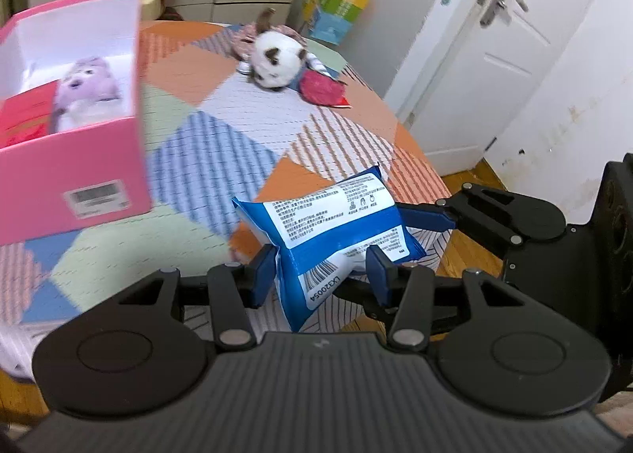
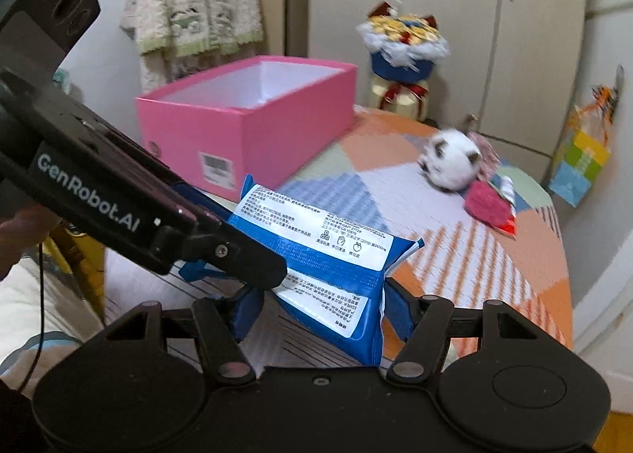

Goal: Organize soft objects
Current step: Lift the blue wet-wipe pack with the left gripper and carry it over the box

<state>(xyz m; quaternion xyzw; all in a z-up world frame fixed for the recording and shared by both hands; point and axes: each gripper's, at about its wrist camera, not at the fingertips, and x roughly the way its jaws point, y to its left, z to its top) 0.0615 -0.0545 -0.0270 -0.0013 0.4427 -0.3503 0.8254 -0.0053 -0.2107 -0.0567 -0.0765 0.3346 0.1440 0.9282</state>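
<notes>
A blue and white soft wipes pack [image 1: 336, 231] hangs above the near edge of the patterned table; it also shows in the right wrist view [image 2: 324, 267]. My left gripper [image 1: 322, 275] is shut on its lower end. My right gripper [image 2: 320, 314] is shut on the same pack from the other side, and it shows at the right of the left wrist view [image 1: 427, 215]. A pink box [image 1: 75, 160] at the left holds a purple plush toy [image 1: 85, 91] and a red item. A white plush toy [image 1: 277, 57] and a red pouch [image 1: 322, 91] lie at the table's far side.
The round table [image 1: 221, 144] has a colourful patterned cloth. A white door [image 1: 494, 41] stands at the right. A colourful bag [image 1: 336, 6] and a bouquet [image 2: 401, 45] stand behind the table. Wood floor [image 1: 470, 255] shows beyond the table's right edge.
</notes>
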